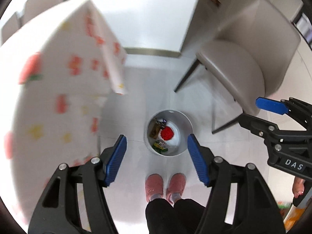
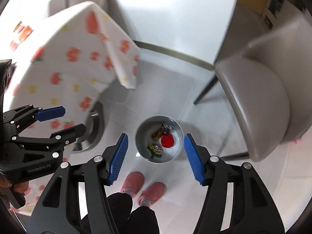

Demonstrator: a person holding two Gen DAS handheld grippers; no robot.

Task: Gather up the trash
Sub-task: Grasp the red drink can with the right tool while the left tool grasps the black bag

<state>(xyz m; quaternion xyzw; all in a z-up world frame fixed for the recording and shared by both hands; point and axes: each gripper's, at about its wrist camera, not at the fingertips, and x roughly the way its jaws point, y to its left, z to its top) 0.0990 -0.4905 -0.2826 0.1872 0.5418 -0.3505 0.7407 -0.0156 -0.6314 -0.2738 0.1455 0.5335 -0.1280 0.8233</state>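
Observation:
A white round bin (image 1: 184, 125) stands on the floor far below, straight under both grippers. Inside it lie a red crumpled piece (image 1: 167, 133), a brown wrapper (image 1: 154, 130) and a green wrapper (image 1: 160, 146). My left gripper (image 1: 157, 159) is open high above it, with nothing between its blue pads (image 1: 117, 158). The right gripper (image 1: 259, 115) shows at the right edge of that view. In the right wrist view the bin (image 2: 142, 134) holds the same red piece (image 2: 167, 140), my right gripper (image 2: 156, 159) hangs open and empty, and the left gripper (image 2: 66, 121) is at the left.
A table with a white flowered cloth (image 1: 58, 81) fills the left, its round metal foot (image 2: 95, 128) showing beside the bin. A beige chair (image 1: 249, 62) stands to the right. A person's pink slippers (image 1: 164, 187) and dark trouser legs are just before the bin.

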